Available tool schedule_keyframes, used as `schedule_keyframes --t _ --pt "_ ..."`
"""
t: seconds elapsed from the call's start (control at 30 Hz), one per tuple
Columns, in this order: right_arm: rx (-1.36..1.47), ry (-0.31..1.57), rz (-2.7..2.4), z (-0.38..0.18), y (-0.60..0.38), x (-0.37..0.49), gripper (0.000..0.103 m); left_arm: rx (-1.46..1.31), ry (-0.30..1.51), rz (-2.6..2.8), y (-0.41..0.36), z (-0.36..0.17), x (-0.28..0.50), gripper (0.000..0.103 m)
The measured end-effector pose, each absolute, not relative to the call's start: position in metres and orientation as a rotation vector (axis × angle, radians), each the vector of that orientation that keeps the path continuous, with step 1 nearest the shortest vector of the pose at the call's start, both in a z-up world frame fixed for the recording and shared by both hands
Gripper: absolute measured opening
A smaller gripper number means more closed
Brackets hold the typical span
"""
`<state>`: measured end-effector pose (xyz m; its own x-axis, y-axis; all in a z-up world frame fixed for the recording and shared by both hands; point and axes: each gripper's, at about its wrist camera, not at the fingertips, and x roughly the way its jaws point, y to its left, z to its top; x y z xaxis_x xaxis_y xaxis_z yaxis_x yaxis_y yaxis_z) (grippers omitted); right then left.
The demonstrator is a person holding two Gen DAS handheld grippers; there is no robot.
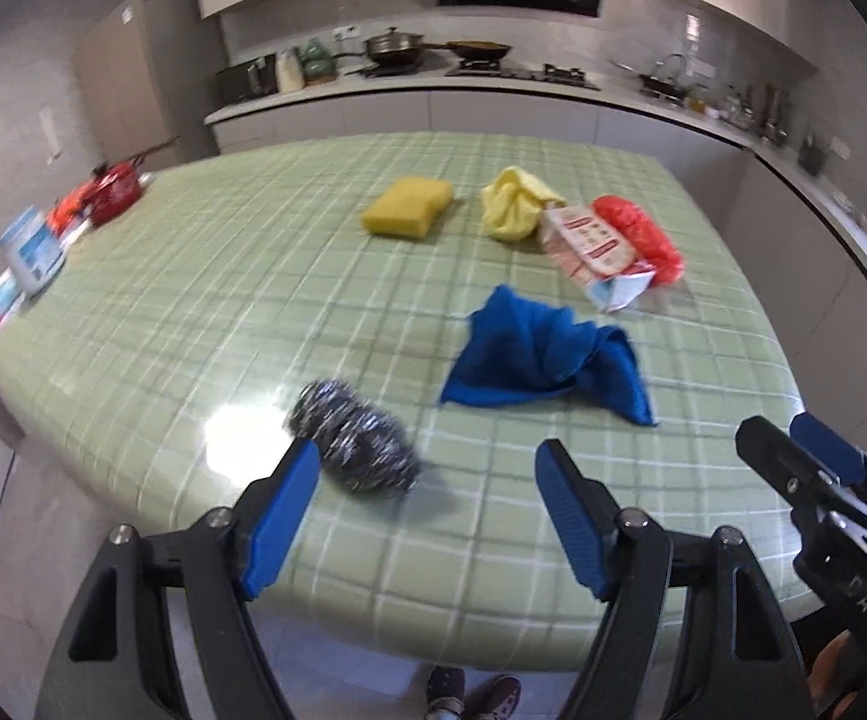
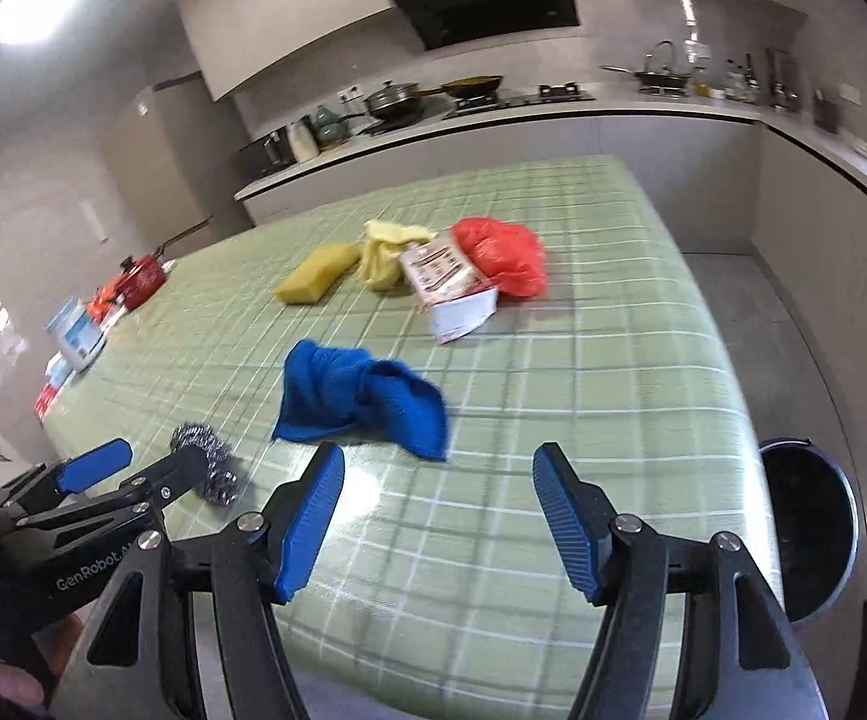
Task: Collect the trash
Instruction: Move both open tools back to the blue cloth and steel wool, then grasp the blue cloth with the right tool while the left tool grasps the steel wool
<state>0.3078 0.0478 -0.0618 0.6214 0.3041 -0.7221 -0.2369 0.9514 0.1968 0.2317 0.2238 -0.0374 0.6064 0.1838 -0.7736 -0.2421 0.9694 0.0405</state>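
Both grippers were found with jaws parted and nothing between them. The left gripper (image 1: 427, 516) was held over the near edge of the table (image 1: 193, 300); the right gripper (image 2: 439, 522) was held likewise, just beside it.

The trash was judged to be the carton (image 2: 451, 288) and the red bag (image 2: 502, 258), found touching each other past mid-table, at about 1 o'clock in the left view and 12 o'clock in the right. The bin (image 2: 811, 534) was seen on the floor at 4 o'clock in the right view, off the table's near right corner.

The carton was lying flat. In the right view its long axis ran from 11 to 5 o'clock, with the white end pointed toward the grippers. It was judged light and easily crushed; a hold across its narrow width near the white end was advised. The bag was judged soft, light and slippery, best pinched at a bunched fold.

A blue cloth (image 2: 361, 402), a scourer (image 1: 355, 444), a sponge (image 1: 409, 207) and a yellow cloth (image 1: 514, 204) were also noted; whether these counted as trash could not be told.
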Motion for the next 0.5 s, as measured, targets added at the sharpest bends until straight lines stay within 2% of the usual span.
schedule_keyframes --t 0.23,0.5 --pt "0.096 0.882 0.357 -0.077 0.067 0.312 0.068 -0.118 0.920 0.313 0.257 -0.058 0.226 0.076" --pt "0.065 0.877 0.327 -0.085 0.096 0.328 0.068 -0.181 0.990 0.227 0.287 -0.092 0.261 0.076"
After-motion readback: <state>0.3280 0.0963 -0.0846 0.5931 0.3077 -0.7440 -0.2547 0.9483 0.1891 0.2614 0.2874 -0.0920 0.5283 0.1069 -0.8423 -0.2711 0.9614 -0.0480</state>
